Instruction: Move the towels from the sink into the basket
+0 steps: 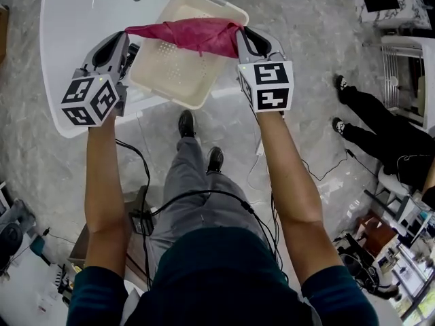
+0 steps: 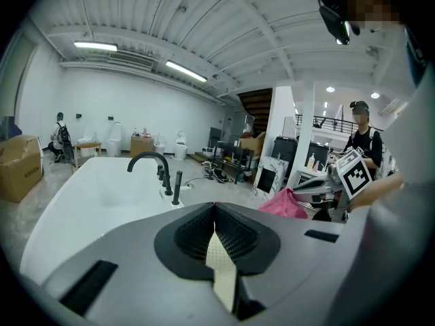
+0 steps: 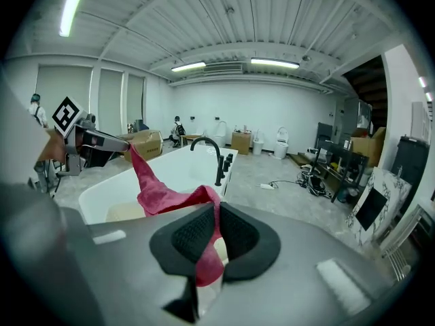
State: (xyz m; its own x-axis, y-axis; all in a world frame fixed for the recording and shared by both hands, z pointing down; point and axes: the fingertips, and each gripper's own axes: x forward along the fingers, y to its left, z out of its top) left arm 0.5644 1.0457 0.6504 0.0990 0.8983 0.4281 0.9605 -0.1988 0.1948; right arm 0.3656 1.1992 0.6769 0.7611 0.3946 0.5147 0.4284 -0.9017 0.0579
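Observation:
A red towel (image 1: 190, 34) hangs stretched between my two grippers above the cream perforated basket (image 1: 224, 7). My left gripper (image 1: 126, 34) is shut on the towel's left corner, and only a red sliver shows between its pads (image 2: 204, 229). My right gripper (image 1: 239, 34) is shut on the other corner, with red cloth (image 3: 204, 250) bunched between its pads. The right gripper view shows the towel (image 3: 156, 195) running across to the left gripper (image 3: 102, 141). The basket rests on the edge of the white sink tub (image 1: 75, 26).
A black faucet (image 3: 214, 158) stands on the tub's rim. Black cables (image 1: 204, 195) trail over the marble floor by my feet (image 1: 187, 124). A person's legs (image 1: 380, 128) and white racks are at the right. Cardboard boxes (image 2: 20, 168) stand beyond the tub.

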